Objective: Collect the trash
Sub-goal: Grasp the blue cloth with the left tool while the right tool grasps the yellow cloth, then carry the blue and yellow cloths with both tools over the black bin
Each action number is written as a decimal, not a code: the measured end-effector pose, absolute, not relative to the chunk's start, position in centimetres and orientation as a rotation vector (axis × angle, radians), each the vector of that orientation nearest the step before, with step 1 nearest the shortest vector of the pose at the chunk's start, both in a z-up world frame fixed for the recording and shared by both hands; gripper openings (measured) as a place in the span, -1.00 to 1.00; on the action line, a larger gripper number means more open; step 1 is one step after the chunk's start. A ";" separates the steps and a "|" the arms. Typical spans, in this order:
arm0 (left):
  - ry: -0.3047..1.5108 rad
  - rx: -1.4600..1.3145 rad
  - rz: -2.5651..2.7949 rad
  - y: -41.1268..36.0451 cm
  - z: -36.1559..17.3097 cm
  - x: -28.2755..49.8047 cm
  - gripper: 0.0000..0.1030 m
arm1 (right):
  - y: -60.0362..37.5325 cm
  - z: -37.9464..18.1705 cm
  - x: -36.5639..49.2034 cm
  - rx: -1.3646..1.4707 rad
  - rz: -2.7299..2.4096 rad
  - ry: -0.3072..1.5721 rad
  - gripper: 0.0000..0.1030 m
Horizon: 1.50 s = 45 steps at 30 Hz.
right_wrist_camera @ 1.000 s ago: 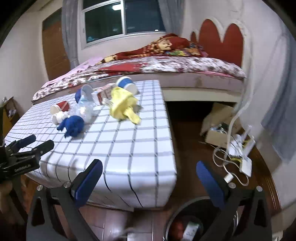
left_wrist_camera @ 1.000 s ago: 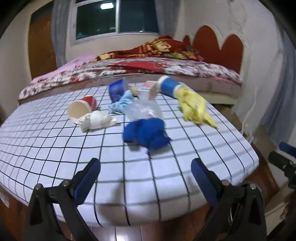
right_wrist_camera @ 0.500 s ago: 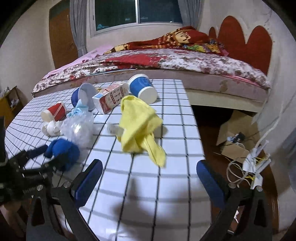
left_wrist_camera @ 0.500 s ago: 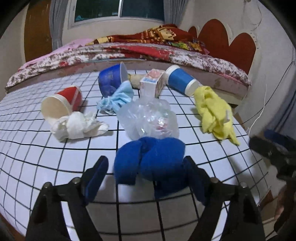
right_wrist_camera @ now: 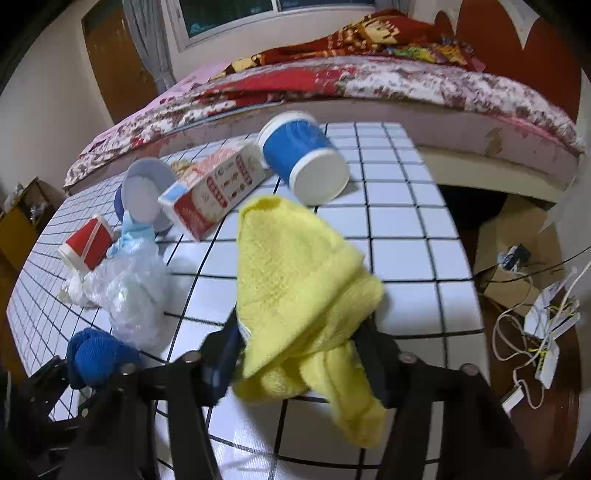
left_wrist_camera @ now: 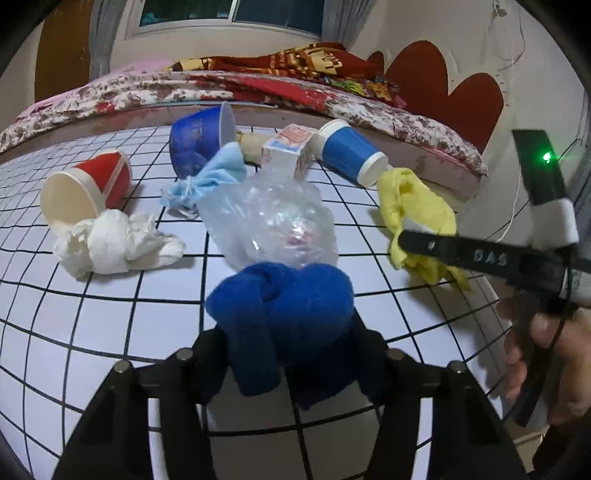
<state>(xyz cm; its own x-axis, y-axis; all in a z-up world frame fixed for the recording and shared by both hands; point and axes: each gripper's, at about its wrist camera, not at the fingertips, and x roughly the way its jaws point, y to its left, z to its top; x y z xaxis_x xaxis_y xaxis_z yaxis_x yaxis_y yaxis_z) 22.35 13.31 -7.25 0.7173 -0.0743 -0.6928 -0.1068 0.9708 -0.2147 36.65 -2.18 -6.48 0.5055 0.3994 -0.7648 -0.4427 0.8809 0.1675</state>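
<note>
Trash lies scattered over the grid-patterned white table (left_wrist_camera: 110, 306) that stands against a bed (right_wrist_camera: 406, 85) with a floral cover, under a dark window (left_wrist_camera: 229, 11). My left gripper (left_wrist_camera: 288, 332) points down at the near side of the table; its jaws have just been closing and now pinch the blue cloth (left_wrist_camera: 284, 295). My right gripper (right_wrist_camera: 299, 350) has done the same and is clamped on the yellow cloth (right_wrist_camera: 295, 280), near the table's right edge. Behind these lie a clear plastic bag (left_wrist_camera: 273, 218), crumpled white tissue (left_wrist_camera: 114, 240), a red cup (left_wrist_camera: 88, 184), a blue bowl (left_wrist_camera: 195, 140), a carton (right_wrist_camera: 214, 188) and a blue cup (right_wrist_camera: 303, 155), all tipped over. Right of the table the wooden floor (right_wrist_camera: 495, 325) holds cables and a power strip (right_wrist_camera: 546, 332).
</note>
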 end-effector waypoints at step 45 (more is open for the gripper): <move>0.580 -0.053 -0.050 4.0 -2.2 9.3 -0.05 | -17.9 -0.4 13.9 0.080 0.371 0.622 -0.51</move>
